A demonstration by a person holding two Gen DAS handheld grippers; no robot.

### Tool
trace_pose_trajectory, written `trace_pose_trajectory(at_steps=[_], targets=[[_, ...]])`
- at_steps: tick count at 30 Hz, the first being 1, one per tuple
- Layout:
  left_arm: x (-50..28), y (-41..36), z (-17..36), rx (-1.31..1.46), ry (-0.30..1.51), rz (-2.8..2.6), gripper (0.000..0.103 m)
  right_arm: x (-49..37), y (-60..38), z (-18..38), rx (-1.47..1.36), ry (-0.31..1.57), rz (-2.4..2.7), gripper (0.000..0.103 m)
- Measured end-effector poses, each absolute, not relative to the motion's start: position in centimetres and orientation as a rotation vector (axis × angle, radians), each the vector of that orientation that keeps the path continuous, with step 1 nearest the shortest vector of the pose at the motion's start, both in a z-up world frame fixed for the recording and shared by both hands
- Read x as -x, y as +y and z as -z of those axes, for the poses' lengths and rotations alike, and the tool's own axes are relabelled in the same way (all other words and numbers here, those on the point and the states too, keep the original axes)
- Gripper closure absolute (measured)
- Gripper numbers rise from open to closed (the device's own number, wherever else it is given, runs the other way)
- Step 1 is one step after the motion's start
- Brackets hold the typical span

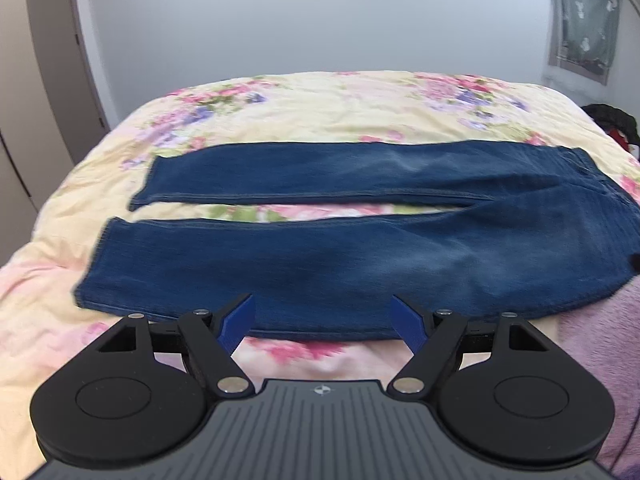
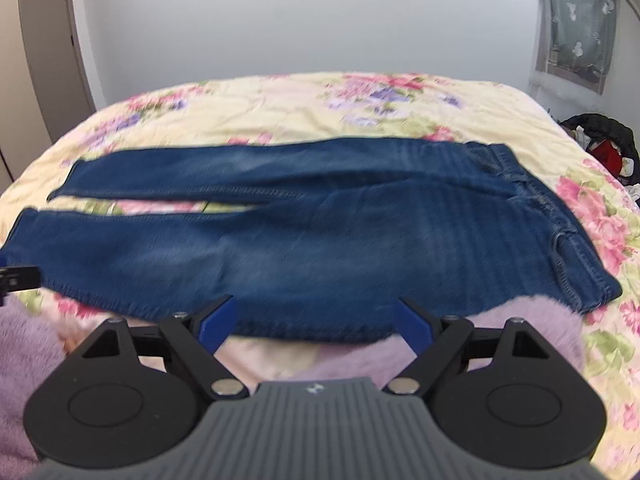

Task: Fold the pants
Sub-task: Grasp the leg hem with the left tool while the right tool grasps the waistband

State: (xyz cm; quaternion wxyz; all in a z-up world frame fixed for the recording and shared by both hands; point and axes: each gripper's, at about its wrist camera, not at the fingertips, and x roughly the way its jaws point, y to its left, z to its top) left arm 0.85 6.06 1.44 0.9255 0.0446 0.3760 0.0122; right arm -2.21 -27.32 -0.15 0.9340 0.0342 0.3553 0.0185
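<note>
Blue denim pants (image 1: 320, 256) lie flat across the floral bedspread, legs pointing left, waistband at the right. The two legs are apart with a strip of bedspread showing between them. My left gripper (image 1: 323, 306) is open and empty, just above the near edge of the near leg. The pants also show in the right wrist view (image 2: 320, 248), with the waistband (image 2: 560, 240) at the right. My right gripper (image 2: 316, 308) is open and empty, over the near edge of the hip part. The tip of the left gripper (image 2: 18, 276) shows at the left edge of the right wrist view.
The bed (image 1: 320, 96) has a yellow floral cover. A lilac fleece blanket (image 2: 520, 320) lies under the near edge of the pants. A dark pile of clothes (image 2: 604, 140) sits off the bed's right side. A door (image 1: 60, 60) is at the left, a curtained window (image 1: 584, 20) at the right.
</note>
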Motion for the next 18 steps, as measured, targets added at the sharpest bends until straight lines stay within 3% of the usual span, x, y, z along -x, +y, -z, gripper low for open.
trace_pose_trajectory(at_steps=[10, 18], targets=[[-3.6, 15.8, -3.8, -0.192, 0.779, -0.137, 0.025, -1.8, -39.7, -3.3, 0.07, 0.692, 0.105, 0.021], [-6.4, 18.9, -0.9, -0.445, 0.855, -0.068, 0.036, -4.9, -50.5, -5.5, 0.198, 0.78, 0.208, 0.023]])
